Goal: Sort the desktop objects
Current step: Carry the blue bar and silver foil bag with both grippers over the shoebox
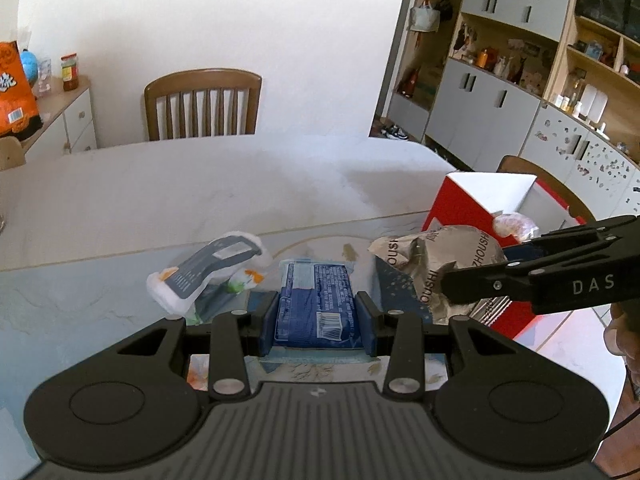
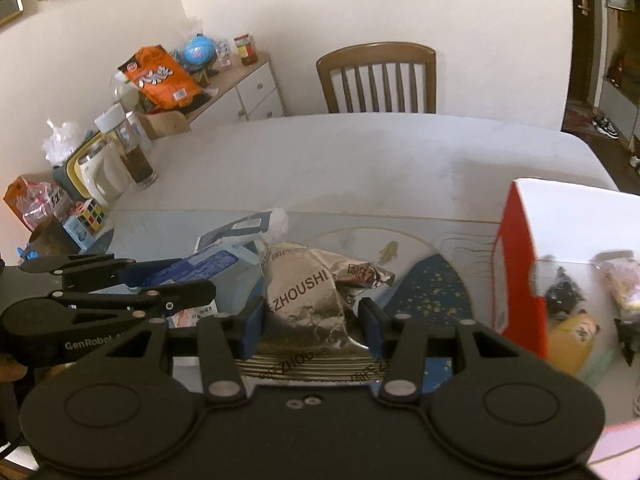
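Right now the left gripper (image 1: 318, 316) is clamped on a blue packet (image 1: 316, 304), its pads pressed to both long sides, with the packet's barcode end nearest the gripper. Beside it the right gripper (image 2: 312, 320) grips a silver foil bag (image 2: 308, 300) marked ZHOUSHI, the bag bulging up between the pads. The two grippers sit close, side by side, near the front edge of the desk (image 1: 200, 192). Under them lies a dark blue mat (image 2: 432, 296) with gold specks. Just past the blue packet a white-and-grey pack (image 1: 212, 272) lies tilted on the desk. Toward the right edge stands a red-and-white box (image 1: 480, 208), open on top, with small bagged things inside; the foil bag is just short of it. At the left edge are a Rubik's cube (image 2: 91, 216), a jar (image 2: 128, 148) and a white kettle (image 2: 100, 172). A wooden chair (image 2: 376, 80) stands at the far edge.
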Available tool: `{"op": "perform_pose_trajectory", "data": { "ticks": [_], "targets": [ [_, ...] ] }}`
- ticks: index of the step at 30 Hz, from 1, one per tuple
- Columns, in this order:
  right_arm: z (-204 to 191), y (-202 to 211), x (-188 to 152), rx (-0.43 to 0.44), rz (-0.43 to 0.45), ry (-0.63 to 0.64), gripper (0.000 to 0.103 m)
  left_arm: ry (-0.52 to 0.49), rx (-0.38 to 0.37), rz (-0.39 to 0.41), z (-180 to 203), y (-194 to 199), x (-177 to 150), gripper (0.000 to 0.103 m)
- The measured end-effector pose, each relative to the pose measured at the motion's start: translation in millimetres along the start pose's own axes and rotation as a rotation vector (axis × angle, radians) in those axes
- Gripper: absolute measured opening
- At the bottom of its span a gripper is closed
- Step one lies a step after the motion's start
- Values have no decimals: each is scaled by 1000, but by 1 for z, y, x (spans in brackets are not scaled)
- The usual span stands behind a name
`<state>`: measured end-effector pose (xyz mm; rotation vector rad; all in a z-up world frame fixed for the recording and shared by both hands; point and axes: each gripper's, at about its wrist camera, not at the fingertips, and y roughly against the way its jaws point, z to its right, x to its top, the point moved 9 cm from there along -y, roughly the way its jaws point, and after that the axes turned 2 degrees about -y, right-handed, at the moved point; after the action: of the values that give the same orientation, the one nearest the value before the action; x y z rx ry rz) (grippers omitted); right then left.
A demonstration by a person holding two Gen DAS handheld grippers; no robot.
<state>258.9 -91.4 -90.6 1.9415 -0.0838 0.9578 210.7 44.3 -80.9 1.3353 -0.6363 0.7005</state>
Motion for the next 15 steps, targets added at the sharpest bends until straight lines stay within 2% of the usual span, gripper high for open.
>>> {"op": "perform_pose_trajectory", "data": {
  "ticks": [15],
  "targets": [
    [31,56,-6,-37,73,-55,50,-83,-68,60,59,19,28,39]
  ]
}}
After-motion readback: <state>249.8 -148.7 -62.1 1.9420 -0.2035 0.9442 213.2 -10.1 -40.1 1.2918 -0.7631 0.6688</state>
